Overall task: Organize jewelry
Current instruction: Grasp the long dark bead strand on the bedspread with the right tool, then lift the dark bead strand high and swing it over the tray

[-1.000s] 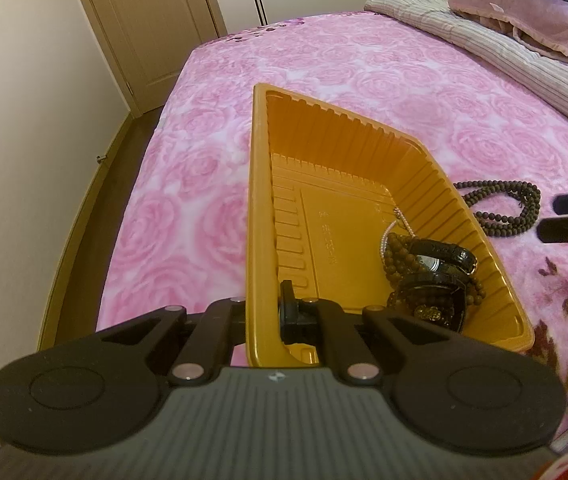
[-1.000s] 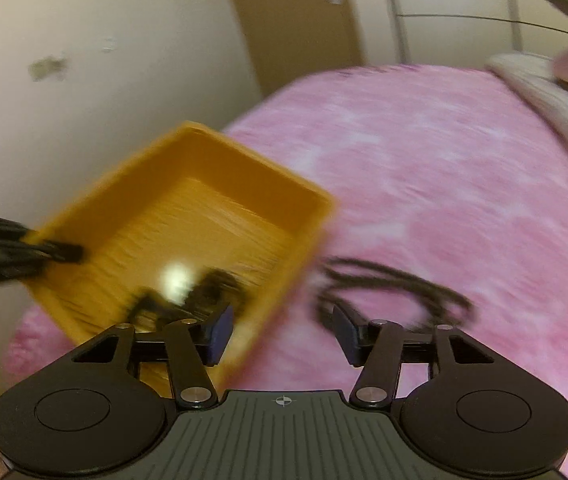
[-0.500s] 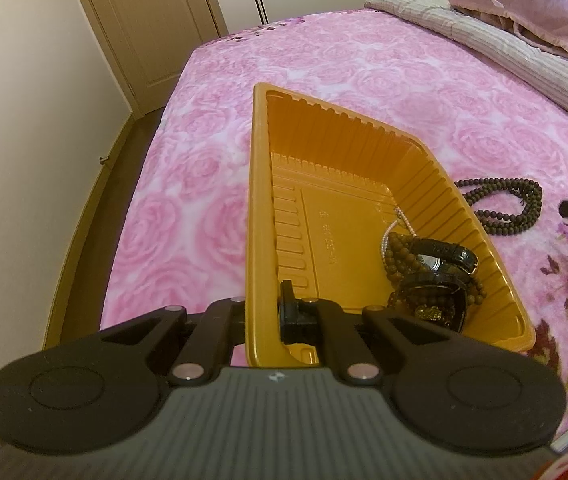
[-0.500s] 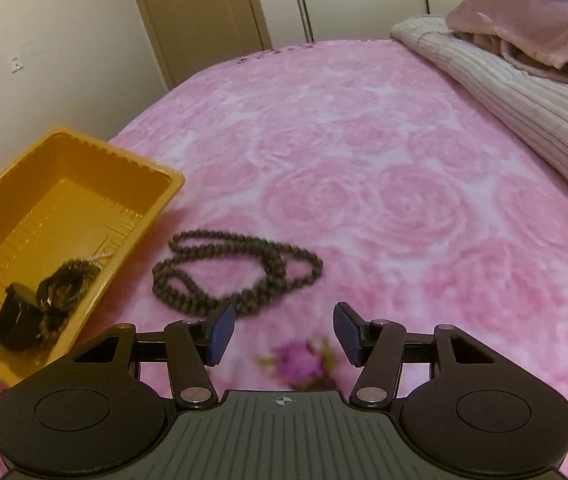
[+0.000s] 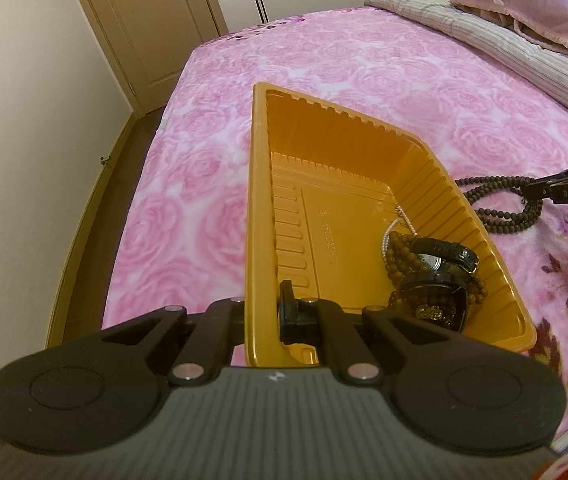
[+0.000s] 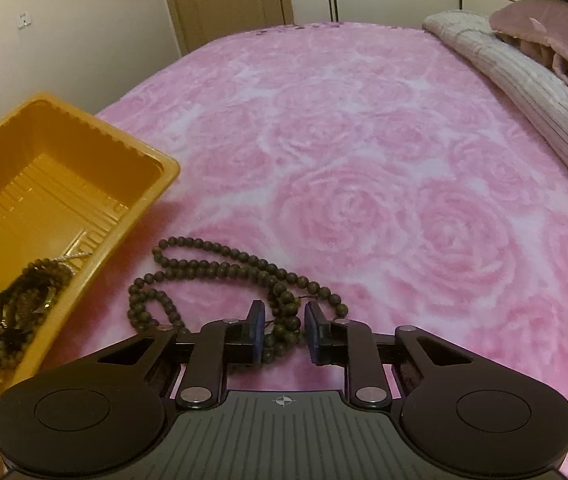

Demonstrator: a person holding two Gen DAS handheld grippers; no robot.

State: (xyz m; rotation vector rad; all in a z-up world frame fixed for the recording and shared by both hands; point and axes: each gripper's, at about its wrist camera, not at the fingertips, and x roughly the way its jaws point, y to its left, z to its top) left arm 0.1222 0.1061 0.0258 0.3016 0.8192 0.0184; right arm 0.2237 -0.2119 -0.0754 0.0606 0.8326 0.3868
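**Orange tray pinched, beads between the closing claw**

Orange plastic filled the left wrist view: the left claw (image 5: 261,316) was clamped on the near wall of the tray (image 5: 259,200), which sat on the pink rose bedspread (image 5: 187,184); watches and bracelets (image 5: 432,276) lay heaped in the tray's right corner; the right claw (image 5: 560,190) showed at the right edge over the bead necklace (image 5: 500,216).

Right wrist view: the right claw (image 6: 284,330) had just been closing, a bunch of the bead necklace (image 6: 219,264) between its blue pads (image 6: 257,332); whether they pressed it I could not tell; the necklace lay on the bedspread just beside the tray (image 6: 151,196).
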